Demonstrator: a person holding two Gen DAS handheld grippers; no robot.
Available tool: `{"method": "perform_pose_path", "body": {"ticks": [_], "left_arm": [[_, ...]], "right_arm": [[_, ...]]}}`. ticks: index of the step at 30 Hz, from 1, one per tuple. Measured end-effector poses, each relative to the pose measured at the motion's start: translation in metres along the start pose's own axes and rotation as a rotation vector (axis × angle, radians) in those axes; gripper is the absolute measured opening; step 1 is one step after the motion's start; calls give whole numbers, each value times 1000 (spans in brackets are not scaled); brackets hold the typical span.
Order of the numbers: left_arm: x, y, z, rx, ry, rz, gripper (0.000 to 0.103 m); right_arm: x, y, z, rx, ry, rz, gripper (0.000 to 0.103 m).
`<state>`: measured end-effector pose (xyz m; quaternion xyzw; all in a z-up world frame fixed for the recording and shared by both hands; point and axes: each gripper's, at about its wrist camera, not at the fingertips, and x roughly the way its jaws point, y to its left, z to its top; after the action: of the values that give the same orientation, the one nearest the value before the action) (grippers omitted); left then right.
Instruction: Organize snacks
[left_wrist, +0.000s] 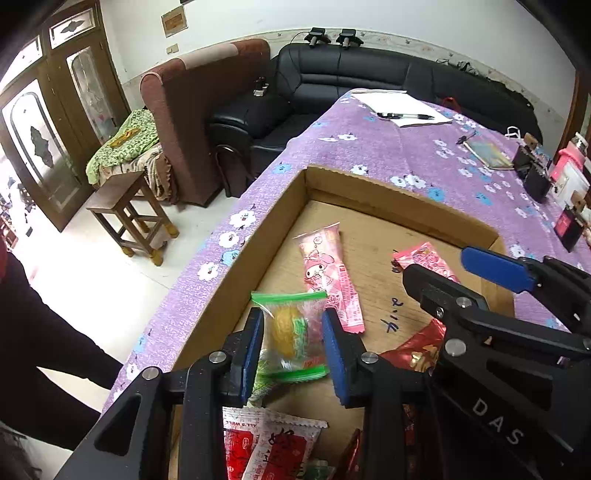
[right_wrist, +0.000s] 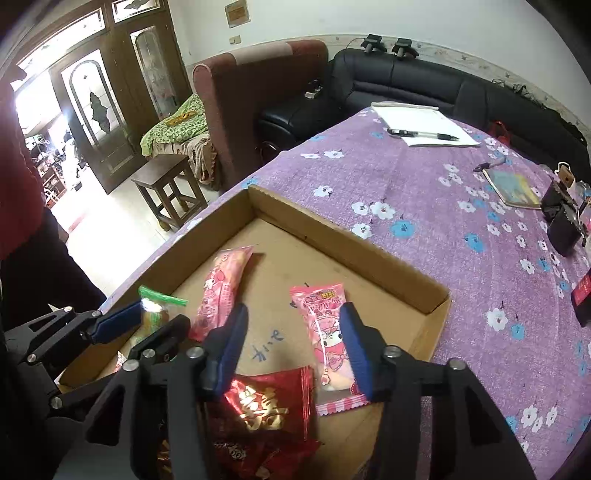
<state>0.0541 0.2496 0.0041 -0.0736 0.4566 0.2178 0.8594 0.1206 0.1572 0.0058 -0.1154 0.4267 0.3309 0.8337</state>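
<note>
Red snack packets (left_wrist: 266, 443) lie nearest, inside the cardboard box (left_wrist: 236, 266). My left gripper (left_wrist: 293, 345) straddles the green-edged candy bag (left_wrist: 291, 332), jaws apart. My right gripper (right_wrist: 295, 345) gapes over a pink packet (right_wrist: 328, 339).

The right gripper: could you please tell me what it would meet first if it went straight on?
Probably the pink cartoon-printed snack packet lying between its open fingers on the cardboard tray floor, though depth is unclear.
</note>
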Motion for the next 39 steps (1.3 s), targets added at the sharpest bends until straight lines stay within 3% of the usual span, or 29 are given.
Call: {"method": "perform_pose_path", "body": {"ticks": [1,3,5,14,20,26,30,33,39], "left_arm": [[0,0,0,0,0,14,44],[0,0,2,-1,-5,35,66],[-4,2,2,-13,-18,40,69],[-32,-4,-1,-9,-87,59,69],[-59,-23,-12,3,-136,42,69],[-86,-60,-30,38,-170,-13,70],[-101,-93,-45,75,-191,-48,80],[-112,-117,-60,100,-206,-51,80],[-129,-115,-89,61,-217,-72,80]], "right_arm": [[0,-1,0,3,-2,1,57],[-2,-3,0,7,-5,0,59],[-7,-6,1,14,-18,7,61],[-38,-17,-7,51,-61,25,67],[-74,-36,-26,84,-100,7,79],[-117,-72,-62,157,-149,-31,88],[-149,-102,-96,211,-188,-71,91],[-167,-123,-123,244,-205,-112,93],[-176,-130,-159,252,-191,-111,93]]}}
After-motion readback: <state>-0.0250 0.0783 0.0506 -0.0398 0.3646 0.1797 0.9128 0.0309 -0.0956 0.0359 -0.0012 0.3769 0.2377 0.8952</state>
